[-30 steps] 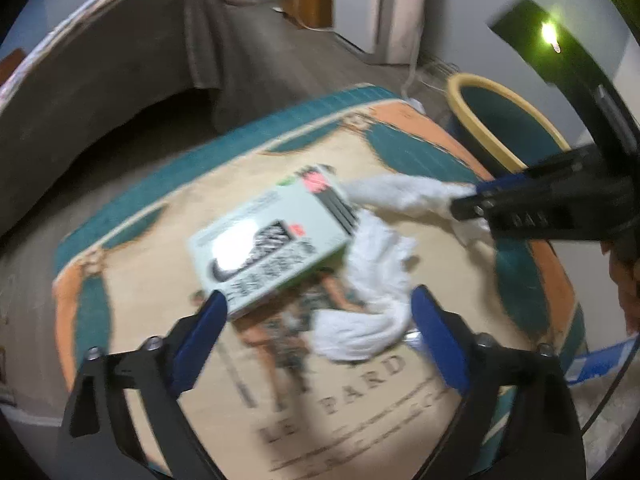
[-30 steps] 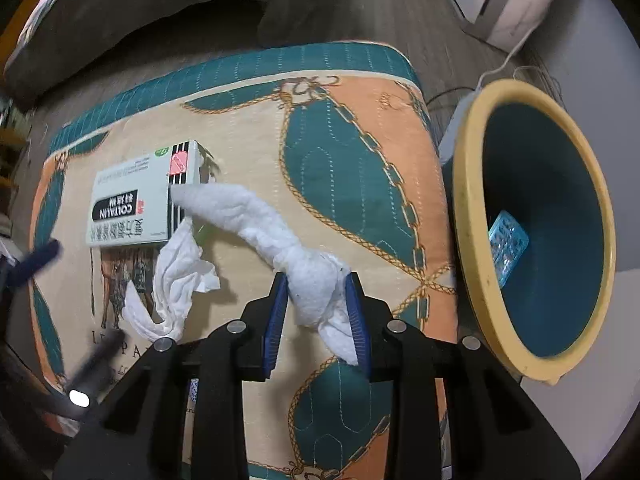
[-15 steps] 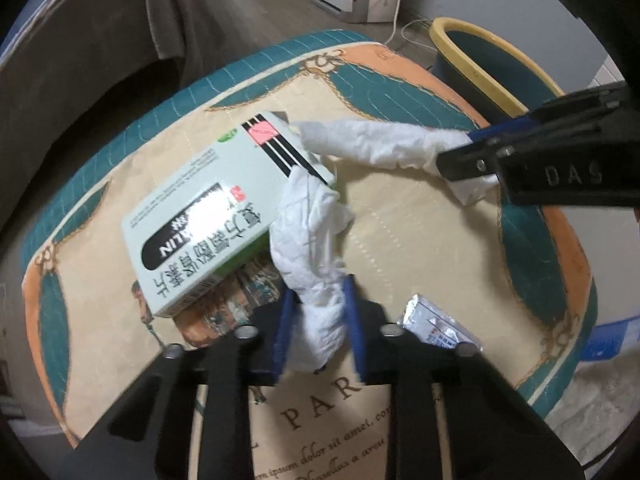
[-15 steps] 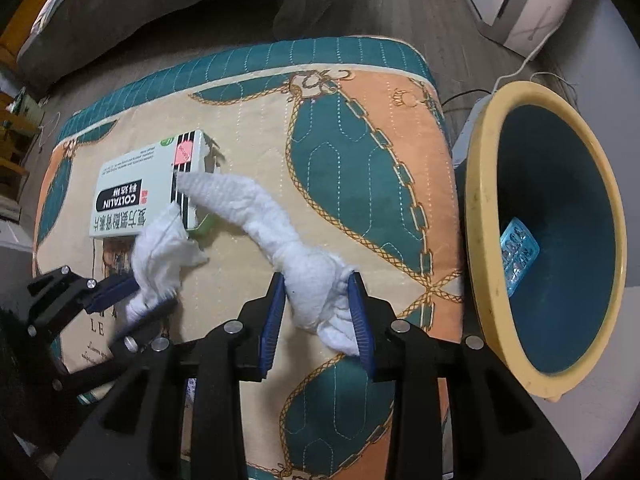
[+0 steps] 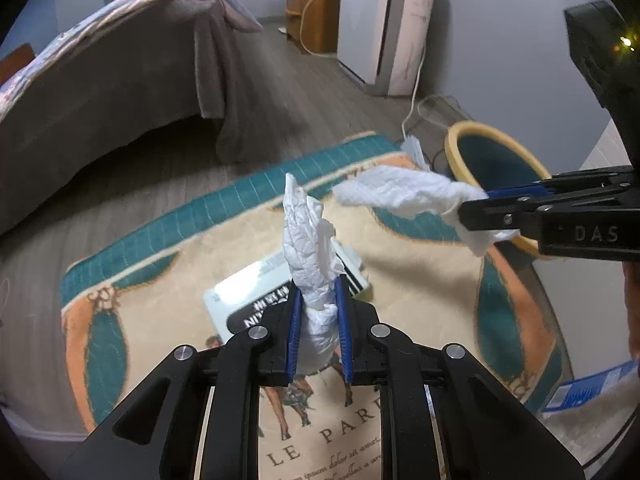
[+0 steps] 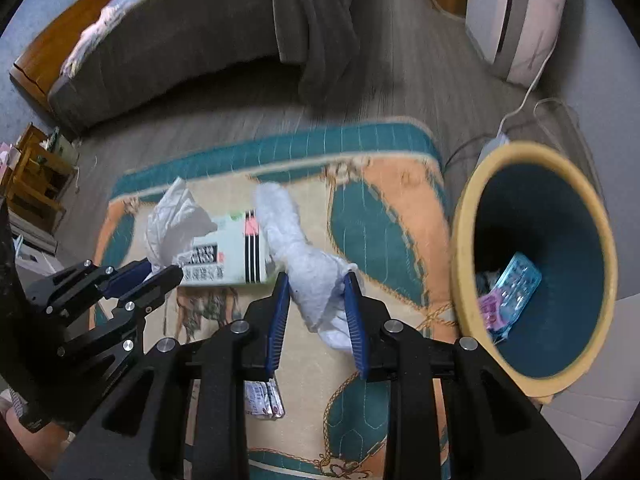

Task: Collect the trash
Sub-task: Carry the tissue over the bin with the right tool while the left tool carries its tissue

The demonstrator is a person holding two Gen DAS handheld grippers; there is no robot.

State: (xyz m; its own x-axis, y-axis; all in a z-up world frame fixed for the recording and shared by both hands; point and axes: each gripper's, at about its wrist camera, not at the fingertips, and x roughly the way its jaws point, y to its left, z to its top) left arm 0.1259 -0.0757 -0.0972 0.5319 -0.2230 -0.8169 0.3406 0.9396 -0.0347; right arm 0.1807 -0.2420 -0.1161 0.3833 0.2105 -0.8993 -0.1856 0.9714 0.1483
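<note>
My left gripper (image 5: 319,308) is shut on a crumpled white tissue (image 5: 306,236) and holds it above the patterned mat (image 5: 420,272). My right gripper (image 6: 316,300) is shut on a second, longer white tissue (image 6: 296,240), also lifted off the mat. The right gripper shows in the left wrist view (image 5: 492,208) with its tissue (image 5: 400,194), close to the yellow-rimmed teal bin (image 5: 476,140). The bin (image 6: 464,240) stands right of the mat and holds a blister pack (image 6: 518,280). A white medicine box (image 6: 230,256) lies on the mat under both tissues.
A small foil sachet (image 6: 264,400) lies on the mat near the right gripper. A grey-covered bed (image 5: 112,68) stands behind the mat. A white appliance (image 5: 380,24) and its cable (image 5: 412,92) are at the back right. A blue box (image 5: 588,388) lies at the right edge.
Both grippers have lifted their tissues off the mat. The left gripper, open a second ago, closed on its tissue and raised it. The right gripper moved nearer the bin.
</note>
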